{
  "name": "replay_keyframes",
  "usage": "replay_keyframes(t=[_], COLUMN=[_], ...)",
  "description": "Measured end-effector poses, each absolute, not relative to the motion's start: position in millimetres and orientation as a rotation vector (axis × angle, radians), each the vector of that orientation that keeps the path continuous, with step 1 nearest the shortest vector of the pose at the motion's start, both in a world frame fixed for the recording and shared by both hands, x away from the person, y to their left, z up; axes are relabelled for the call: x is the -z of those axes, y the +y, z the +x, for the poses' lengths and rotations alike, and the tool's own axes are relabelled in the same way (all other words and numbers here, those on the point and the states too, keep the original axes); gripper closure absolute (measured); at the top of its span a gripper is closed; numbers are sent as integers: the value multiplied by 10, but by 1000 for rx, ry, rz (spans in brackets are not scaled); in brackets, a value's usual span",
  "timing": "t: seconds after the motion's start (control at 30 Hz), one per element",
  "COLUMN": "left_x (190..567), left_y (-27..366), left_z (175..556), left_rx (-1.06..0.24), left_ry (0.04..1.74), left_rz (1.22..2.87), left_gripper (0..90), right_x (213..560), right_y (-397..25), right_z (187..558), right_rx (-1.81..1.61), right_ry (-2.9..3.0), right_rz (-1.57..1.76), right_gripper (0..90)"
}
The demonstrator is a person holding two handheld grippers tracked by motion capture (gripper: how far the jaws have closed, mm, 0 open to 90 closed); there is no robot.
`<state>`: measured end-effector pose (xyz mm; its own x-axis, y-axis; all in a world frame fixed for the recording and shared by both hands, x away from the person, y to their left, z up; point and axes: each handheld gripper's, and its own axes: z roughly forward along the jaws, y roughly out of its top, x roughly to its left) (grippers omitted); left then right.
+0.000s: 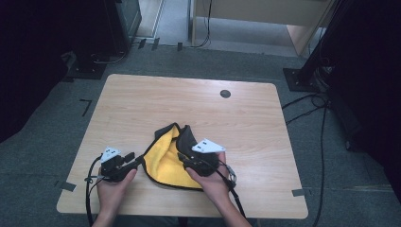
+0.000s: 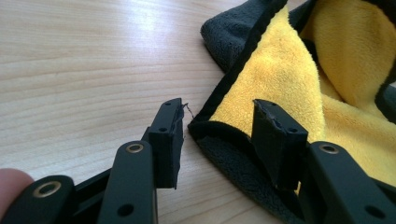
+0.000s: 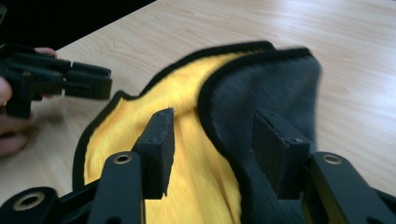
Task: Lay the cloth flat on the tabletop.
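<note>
High view is showing one fleecy yellow-and-grey microfibre cloth with black trim (image 1: 165,163) lying crumpled on one wooden table (image 1: 246,123), the left gripper (image 2: 217,126) and right gripper (image 3: 212,140) both gaping wide, straddling its edges, gripping nothing.

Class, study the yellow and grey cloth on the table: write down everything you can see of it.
The soft, fleecy yellow and dark grey cloth with black edging lies crumpled on the near part of the light wooden table. One side is yellow, the other grey; a grey flap folds over the yellow. The open left claw straddles its corner edge; the open right claw sits over the folded flap, neither visibly gripping.
</note>
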<state>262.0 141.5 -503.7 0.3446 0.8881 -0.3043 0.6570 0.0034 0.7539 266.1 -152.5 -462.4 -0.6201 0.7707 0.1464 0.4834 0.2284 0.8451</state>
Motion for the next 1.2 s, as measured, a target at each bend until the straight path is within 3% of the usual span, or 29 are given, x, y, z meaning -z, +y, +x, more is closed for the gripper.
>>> replay_keyframes(t=[0.13,0.17,0.2,0.23,0.27,0.37,0.5,0.7,1.2], left_x=[5048,5049,5051,5052,5057,5068,5077,5078,5108], left_y=[1301,1276,1267,1267,1279,1296,1357,1445,1554], left_z=[2629,2625,2622,2618,2608,2590,2574,2481,2327], left_rx=[-360,-380,-398,-407,-400,-416,-374,-336,-333], left_ry=[1419,1424,1426,1433,1432,1415,1404,1407,1436], left_rz=[1754,1777,1787,1801,1816,1848,1852,1869,1872], left_gripper=[509,517,517,584,625,742,862,877,886], right_x=[4672,4716,4716,4751,4754,4735,4617,4466,4575], right_y=[-1226,-1143,-1143,-1136,-1157,-1284,-1657,-2393,-3113], right_z=[2709,2749,2749,2798,2818,2883,3013,3190,3641], right_rx=[-1203,-1153,-1153,-1118,-1116,-1122,-1145,-1144,-1087], right_ry=[2160,2139,2139,2133,2129,2106,2015,1875,1853], right_rz=[1170,1179,1179,1197,1211,1251,1329,1448,1513], right_gripper=[473,553,553,719,784,849,875,881,881])
